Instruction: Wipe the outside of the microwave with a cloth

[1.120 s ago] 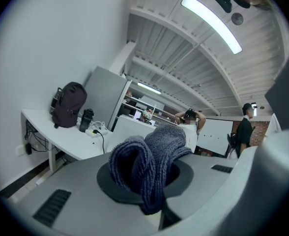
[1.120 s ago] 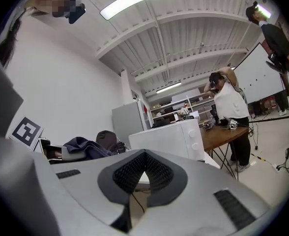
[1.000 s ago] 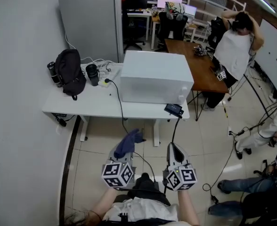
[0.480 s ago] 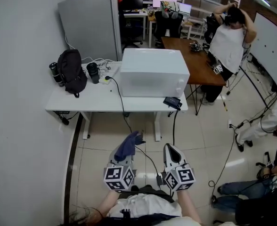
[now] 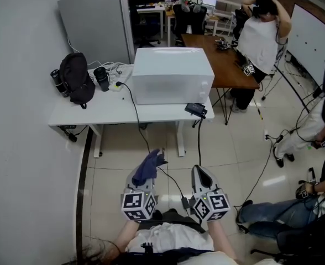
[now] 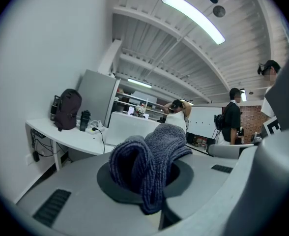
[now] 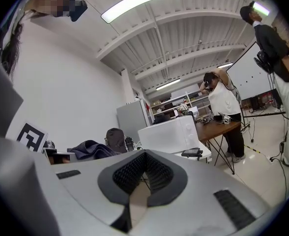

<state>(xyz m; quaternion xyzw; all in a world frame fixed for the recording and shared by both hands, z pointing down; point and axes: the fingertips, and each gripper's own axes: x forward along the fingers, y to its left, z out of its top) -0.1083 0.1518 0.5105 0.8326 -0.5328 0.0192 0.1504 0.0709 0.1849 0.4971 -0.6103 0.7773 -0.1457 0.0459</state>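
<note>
The white microwave stands on a white table, well ahead of both grippers; it also shows in the left gripper view and the right gripper view. My left gripper is shut on a dark blue cloth, held low over the floor tiles. In its own view the bunched cloth bulges out between the jaws of the left gripper. My right gripper is beside it, shut and holding nothing; its own view shows the right gripper with bare pads.
A black backpack, a black cup and cables lie on the table's left part. A black device hangs at its front right edge. Behind stands a brown table with a standing person. Seated people are at the right.
The microwave and table have shifted up and left in the head view and look slightly farther off. Both grippers keep their pose, with the cloth still in the left one.
</note>
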